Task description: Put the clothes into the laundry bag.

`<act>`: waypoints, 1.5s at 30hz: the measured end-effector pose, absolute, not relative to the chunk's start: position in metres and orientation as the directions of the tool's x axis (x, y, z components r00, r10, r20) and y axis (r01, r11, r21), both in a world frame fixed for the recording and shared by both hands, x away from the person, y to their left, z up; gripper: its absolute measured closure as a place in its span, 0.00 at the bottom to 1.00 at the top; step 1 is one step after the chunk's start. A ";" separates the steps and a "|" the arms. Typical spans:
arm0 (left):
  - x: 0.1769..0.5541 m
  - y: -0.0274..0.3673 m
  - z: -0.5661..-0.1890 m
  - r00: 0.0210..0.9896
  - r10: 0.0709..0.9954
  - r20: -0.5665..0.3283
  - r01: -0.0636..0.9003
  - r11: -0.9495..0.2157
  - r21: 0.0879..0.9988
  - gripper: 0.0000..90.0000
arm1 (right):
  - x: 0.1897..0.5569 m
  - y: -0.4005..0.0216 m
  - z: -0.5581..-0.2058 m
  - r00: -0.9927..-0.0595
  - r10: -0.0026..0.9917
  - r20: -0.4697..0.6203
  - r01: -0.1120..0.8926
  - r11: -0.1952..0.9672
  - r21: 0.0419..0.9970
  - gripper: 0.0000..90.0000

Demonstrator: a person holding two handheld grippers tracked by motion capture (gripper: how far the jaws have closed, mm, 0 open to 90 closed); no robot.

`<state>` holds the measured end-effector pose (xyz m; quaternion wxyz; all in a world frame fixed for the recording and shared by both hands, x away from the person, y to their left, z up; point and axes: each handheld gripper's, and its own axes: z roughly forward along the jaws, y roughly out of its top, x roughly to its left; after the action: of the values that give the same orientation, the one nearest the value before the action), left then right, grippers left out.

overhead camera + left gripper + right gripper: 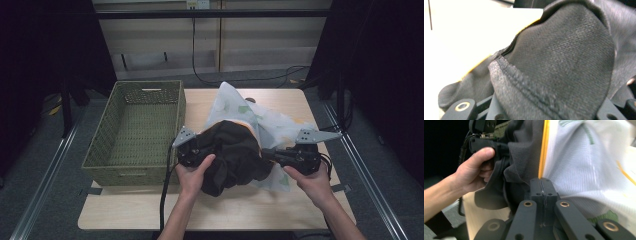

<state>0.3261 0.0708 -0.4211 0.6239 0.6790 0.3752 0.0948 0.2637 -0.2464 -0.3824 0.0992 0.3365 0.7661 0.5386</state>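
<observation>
Light wooden table stands on grey floor. Pale panelled wall behind; black cables trail along its base.

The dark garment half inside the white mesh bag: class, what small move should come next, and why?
Probably push the dark garment deeper into the white mesh bag. The right gripper is shut on the bag's yellow-trimmed edge, holding the mouth up, and the left gripper has cloth between its jaws, yet much of the garment hangs outside the opening.
</observation>
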 end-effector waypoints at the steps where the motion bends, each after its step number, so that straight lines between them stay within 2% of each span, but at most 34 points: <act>1: 0.326 0.069 -0.412 0.700 0.641 -0.314 0.362 0.060 0.930 0.72 | 0.265 -0.243 -0.380 -0.747 0.624 0.231 0.410 0.159 0.898 1.00; 5: 0.326 0.062 -0.412 0.678 0.675 -0.290 0.338 0.065 0.939 0.72 | 0.264 -0.236 -0.373 -0.753 0.610 0.248 0.409 0.139 0.902 1.00; 8: 0.329 0.050 -0.427 0.634 0.752 -0.181 0.303 -0.026 0.953 0.72 | 0.260 -0.233 -0.365 -0.766 0.572 0.294 0.423 0.103 0.900 1.00; 9: 0.329 0.050 -0.427 0.634 0.752 -0.181 0.303 -0.026 0.953 0.72 | 0.259 -0.232 -0.363 -0.772 0.559 0.303 0.423 0.096 0.901 1.00; 11: 0.335 0.040 -0.438 0.625 0.771 -0.121 0.303 -0.097 0.948 0.72 | 0.254 -0.230 -0.356 -0.788 0.530 0.312 0.413 0.079 0.907 1.00; 15: 0.337 0.033 -0.446 0.656 0.751 -0.072 0.310 -0.181 0.933 0.71 | 0.250 -0.228 -0.354 -0.797 0.519 0.309 0.405 0.080 0.911 1.00; 16: 0.340 0.031 -0.456 0.669 0.734 -0.117 0.363 -0.185 0.913 0.71 | 0.252 -0.228 -0.363 -0.784 0.544 0.299 0.419 0.108 0.902 1.00; 19: 0.340 0.027 -0.475 0.712 0.699 -0.064 0.359 -0.284 0.889 0.70 | 0.260 -0.233 -0.384 -0.754 0.582 0.305 0.461 0.138 0.877 1.00; 21: 0.341 0.026 -0.480 0.729 0.681 -0.073 0.372 -0.304 0.877 0.69 | 0.262 -0.234 -0.392 -0.744 0.596 0.302 0.475 0.153 0.867 0.99; 22: 0.343 0.025 -0.483 0.738 0.669 -0.086 0.383 -0.311 0.870 0.68 | 0.265 -0.238 -0.403 -0.725 0.623 0.294 0.494 0.173 0.852 0.94; 26: 0.339 0.022 -0.484 0.743 0.667 -0.056 0.370 -0.341 0.864 0.67 | 0.268 -0.242 -0.403 -0.705 0.658 0.263 0.486 0.179 0.855 0.77; 30: 0.338 0.021 -0.486 0.745 0.663 -0.073 0.381 -0.333 0.863 0.67 | 0.271 -0.239 -0.392 -0.703 0.683 0.201 0.440 0.195 0.877 0.70; 33: 0.335 0.018 -0.485 0.754 0.653 -0.072 0.378 -0.342 0.860 0.67 | 0.290 -0.220 -0.383 -0.698 0.707 0.110 0.402 0.260 0.878 0.64; 37: 0.334 0.019 -0.485 0.753 0.654 -0.077 0.378 -0.335 0.863 0.67 | 0.311 -0.206 -0.383 -0.687 0.723 0.069 0.405 0.302 0.863 0.67; 38: 0.334 0.020 -0.485 0.750 0.657 -0.083 0.380 -0.324 0.867 0.67 | 0.326 -0.201 -0.386 -0.680 0.723 0.121 0.449 0.280 0.848 0.84; 39: 0.334 0.020 -0.485 0.749 0.657 -0.089 0.385 -0.321 0.865 0.67 | 0.326 -0.201 -0.386 -0.680 0.723 0.121 0.449 0.280 0.848 0.84; 41: 0.335 0.023 -0.484 0.748 0.655 -0.111 0.393 -0.302 0.869 0.69 | 0.328 -0.195 -0.385 -0.698 0.699 0.157 0.450 0.258 0.855 0.95; 45: 0.333 0.024 -0.477 0.744 0.658 -0.120 0.389 -0.280 0.877 0.70 | 0.315 -0.188 -0.367 -0.744 0.640 0.193 0.407 0.204 0.890 0.97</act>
<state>0.3328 0.0238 -0.4768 0.4998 0.7887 0.3319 0.1341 0.3148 -0.1882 -0.3670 0.1095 0.3406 0.7682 0.5309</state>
